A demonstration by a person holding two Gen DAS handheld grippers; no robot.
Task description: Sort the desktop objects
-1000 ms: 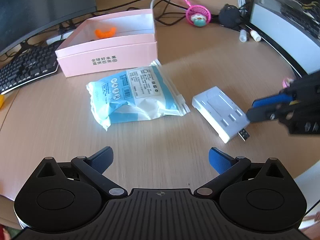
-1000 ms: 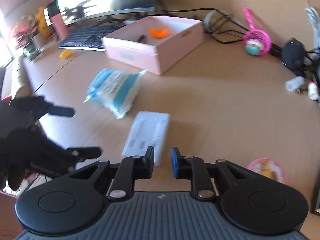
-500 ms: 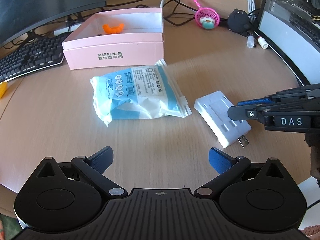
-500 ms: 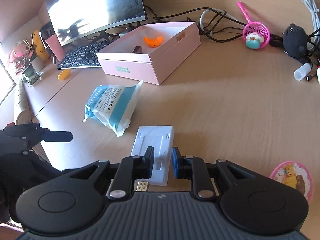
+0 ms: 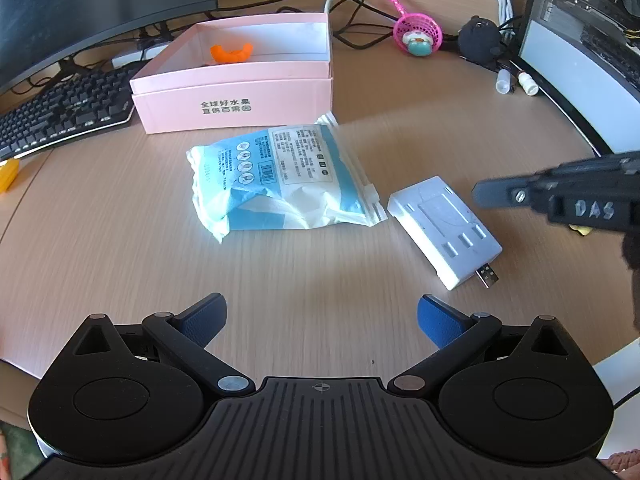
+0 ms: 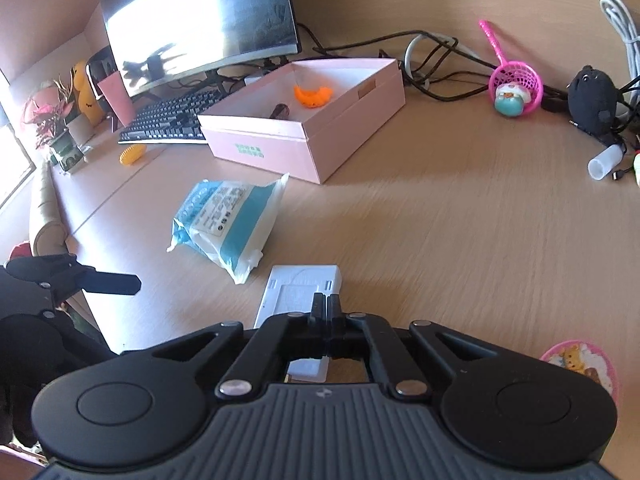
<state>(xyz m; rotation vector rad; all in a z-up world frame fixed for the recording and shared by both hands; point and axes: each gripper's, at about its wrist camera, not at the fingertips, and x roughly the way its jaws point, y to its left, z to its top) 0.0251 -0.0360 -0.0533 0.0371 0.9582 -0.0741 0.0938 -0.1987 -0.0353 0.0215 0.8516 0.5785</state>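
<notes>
Jaws of right gripper [image 6: 326, 304], slightly apart a moment ago, now together and empty above white adapter [image 6: 298, 292]; pink box [image 6: 320, 148] at 12 o'clock awaits; left gripper [image 5: 320, 316] jaws apart, idle.

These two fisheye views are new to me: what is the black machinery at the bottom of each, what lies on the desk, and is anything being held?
Each picture comes from a camera mounted on hand-held tongs, looking forward along the two fingers; a person carries one in each hand. The left tongs are open over bare desk. The right tongs are shut, fingers together above the white USB adapter, gripping nothing. Also on the desk lie a blue-and-white wipes packet and an open pink box containing an orange toy. A keyboard, monitors, cables and a pink net toy sit at the back.
</notes>
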